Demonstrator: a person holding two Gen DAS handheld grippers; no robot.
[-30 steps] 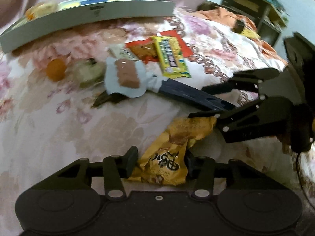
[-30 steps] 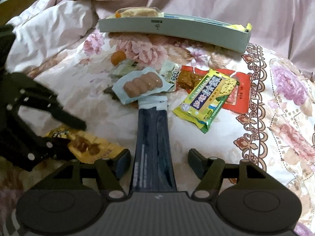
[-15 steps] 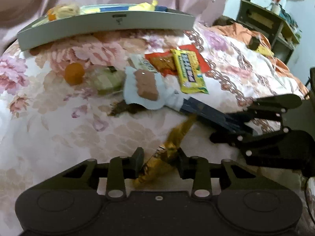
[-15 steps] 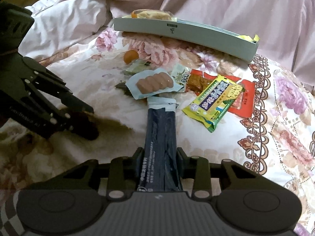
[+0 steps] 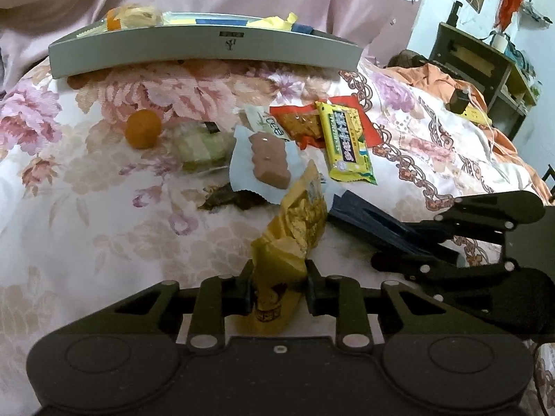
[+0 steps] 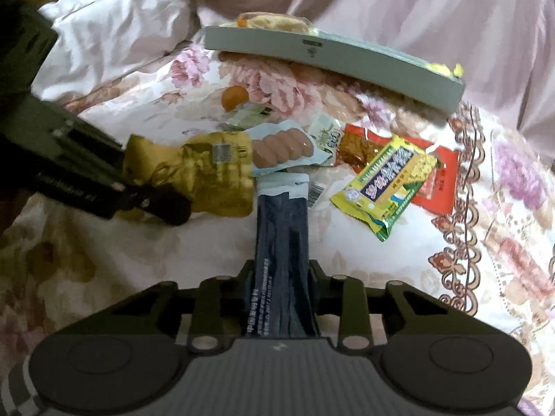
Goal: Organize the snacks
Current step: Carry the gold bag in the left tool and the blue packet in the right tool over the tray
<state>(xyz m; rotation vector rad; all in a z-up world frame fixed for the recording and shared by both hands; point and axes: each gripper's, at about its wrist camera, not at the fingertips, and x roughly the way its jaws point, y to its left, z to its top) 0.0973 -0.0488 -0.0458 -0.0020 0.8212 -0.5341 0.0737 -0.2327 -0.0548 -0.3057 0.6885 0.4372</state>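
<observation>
My left gripper (image 5: 277, 277) has its jaws closing tight on the lower end of a yellow snack packet (image 5: 298, 215), which stands up off the floral bedspread. My right gripper (image 6: 279, 277) is closing on a long dark blue packet (image 6: 281, 228), whose far end lies under a sausage pack (image 6: 281, 147). In the right wrist view the yellow packet (image 6: 194, 170) hangs from the left gripper's fingers (image 6: 163, 204). A grey tray (image 5: 208, 52) with several snacks in it sits at the back.
Loose on the bedspread lie an orange ball (image 5: 143, 133), a green wrapped snack (image 5: 201, 145), a red packet (image 5: 301, 124) and a yellow-green bar (image 5: 347, 142). Pink quilt folds (image 6: 121, 34) rise behind. A dark shelf unit (image 5: 485, 66) stands at the far right.
Both grippers have closed from open. The left one has pinched the yellow packet and raised it upright. The right one has clamped the dark blue packet, which has barely moved.
</observation>
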